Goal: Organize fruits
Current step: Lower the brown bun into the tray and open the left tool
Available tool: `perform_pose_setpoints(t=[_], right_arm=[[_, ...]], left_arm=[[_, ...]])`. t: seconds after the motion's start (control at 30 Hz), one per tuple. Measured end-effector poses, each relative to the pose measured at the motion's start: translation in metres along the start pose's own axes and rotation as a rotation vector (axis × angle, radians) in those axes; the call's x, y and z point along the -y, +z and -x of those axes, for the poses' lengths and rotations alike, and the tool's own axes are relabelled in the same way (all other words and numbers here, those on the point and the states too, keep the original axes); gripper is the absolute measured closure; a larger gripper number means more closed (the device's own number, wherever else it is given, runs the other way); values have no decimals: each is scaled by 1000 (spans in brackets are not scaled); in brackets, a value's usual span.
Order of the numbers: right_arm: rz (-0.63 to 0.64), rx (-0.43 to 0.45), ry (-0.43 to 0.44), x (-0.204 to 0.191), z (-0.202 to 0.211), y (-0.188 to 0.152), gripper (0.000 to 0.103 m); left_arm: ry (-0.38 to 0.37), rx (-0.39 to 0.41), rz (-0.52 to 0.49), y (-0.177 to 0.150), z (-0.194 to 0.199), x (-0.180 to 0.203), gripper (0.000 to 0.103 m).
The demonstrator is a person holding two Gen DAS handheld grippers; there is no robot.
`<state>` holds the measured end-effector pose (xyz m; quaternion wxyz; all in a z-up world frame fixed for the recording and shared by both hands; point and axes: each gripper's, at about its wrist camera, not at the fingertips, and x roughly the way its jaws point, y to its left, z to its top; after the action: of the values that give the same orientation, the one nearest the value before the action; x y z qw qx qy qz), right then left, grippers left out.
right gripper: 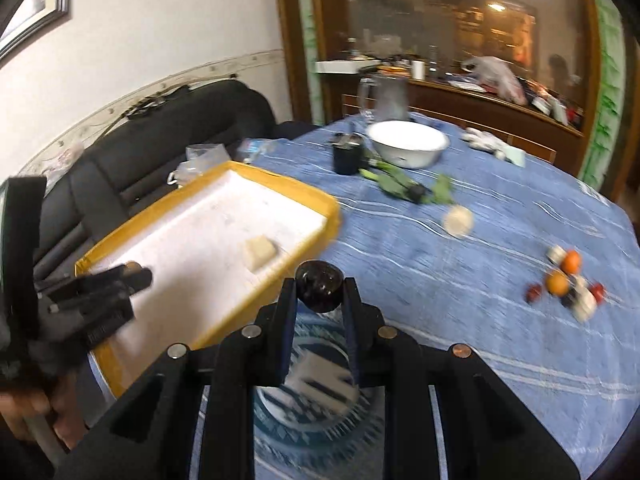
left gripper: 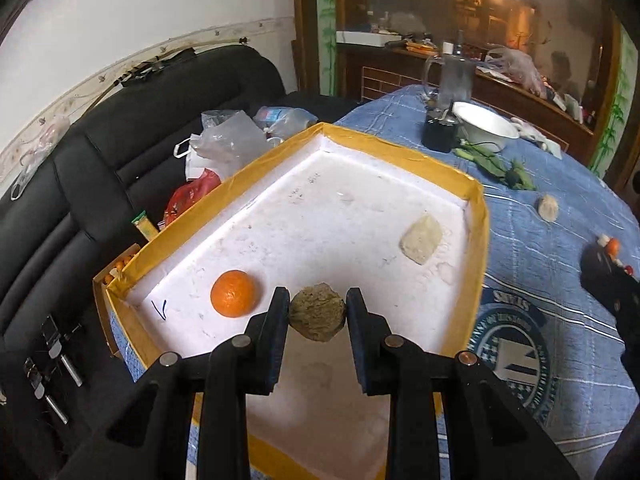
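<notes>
**Two fruits held over and beside the tray**

The tray [left gripper: 476, 216] is our landmark. On its left part lies an orange [left gripper: 233, 293]. Just right of it, the left gripper [left gripper: 318, 312] hangs over the tray floor, squeezing a rough brown fruit [left gripper: 317, 312] between its pads. A pale lump [left gripper: 421, 239] sits near the tray's right wall.

The right gripper [right gripper: 320, 292] pinches a dark round fruit [right gripper: 320, 289] just past the tray's right corner, over the blue cloth [right gripper: 460, 280].

The round fruits could slip out and roll off. The brown one could bump the orange.

Writing: a blue pen tick on the tray floor. The cloth badge is too blurry to read.
</notes>
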<state>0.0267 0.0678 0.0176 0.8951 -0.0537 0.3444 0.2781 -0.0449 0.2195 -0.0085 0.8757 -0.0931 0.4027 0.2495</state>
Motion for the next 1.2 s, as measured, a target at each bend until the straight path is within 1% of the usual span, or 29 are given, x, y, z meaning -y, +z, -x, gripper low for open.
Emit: perform_pose_setpoints(t=[0.17, 0.3, 0.43, 0.63, 0.9, 0.97, 1.2], right_arm=[[33, -19, 52, -24, -36, 22, 79], [63, -36, 63, -38, -62, 34, 79], [62, -63, 70, -40, -84, 42, 78], [66, -79, 71, -43, -106, 50, 78], [61, -118, 65, -46, -142, 63, 78], [69, -132, 69, -48, -151, 64, 78], [98, -159, 85, -56, -169, 65, 78]], left_arm=[[10, -11, 9, -1, -8, -7, 75], [12, -25, 3, 0, -14, -8, 75], [15, -43, 14, 0, -20, -15, 75], [3, -78, 33, -3, -25, -22, 75], [-16, -104, 10, -8, -30, -17, 75], [-10, -106, 0, -9, -31, -16, 75], [-1, -116, 17, -8, -33, -21, 75]])
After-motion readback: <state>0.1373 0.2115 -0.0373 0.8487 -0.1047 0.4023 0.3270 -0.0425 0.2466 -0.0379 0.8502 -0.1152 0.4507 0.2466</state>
